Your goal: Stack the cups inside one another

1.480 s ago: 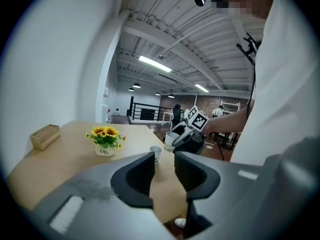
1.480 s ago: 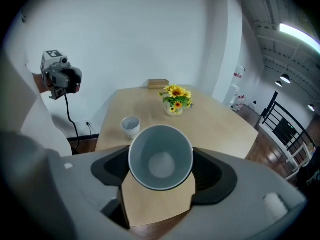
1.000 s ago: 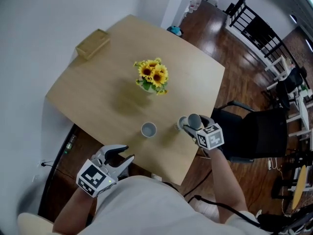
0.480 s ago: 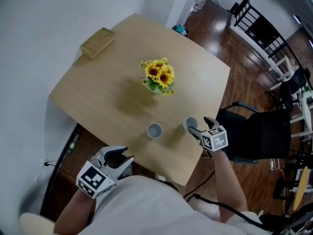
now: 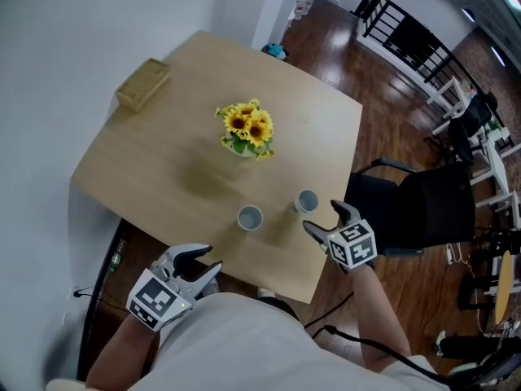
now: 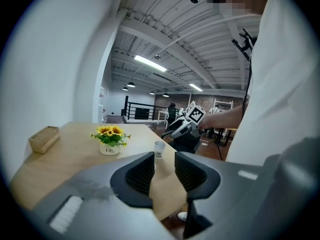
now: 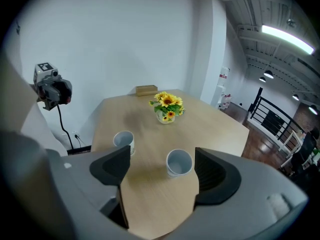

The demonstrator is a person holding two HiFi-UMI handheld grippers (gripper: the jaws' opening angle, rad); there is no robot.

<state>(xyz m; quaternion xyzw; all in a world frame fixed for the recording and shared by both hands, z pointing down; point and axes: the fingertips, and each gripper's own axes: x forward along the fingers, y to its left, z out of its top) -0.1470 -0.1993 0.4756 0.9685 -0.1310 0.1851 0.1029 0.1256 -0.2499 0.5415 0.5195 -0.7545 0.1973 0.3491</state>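
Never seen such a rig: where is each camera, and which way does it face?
Head view: on the person's head, steeply down on table, sunflowers, two cups; left tool, right tool, arms show.
Left gripper view: on left tool, across the table toward right tool; own jaws, shirt show.
Right gripper view: on right tool, toward cups; own jaws, left tool show.
All share sunflowers.

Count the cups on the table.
2. The left cup stands near the table's front edge; the right cup stands beside it, just ahead of the right gripper, whose jaws are apart. Not nested; no hidden ones apparent.
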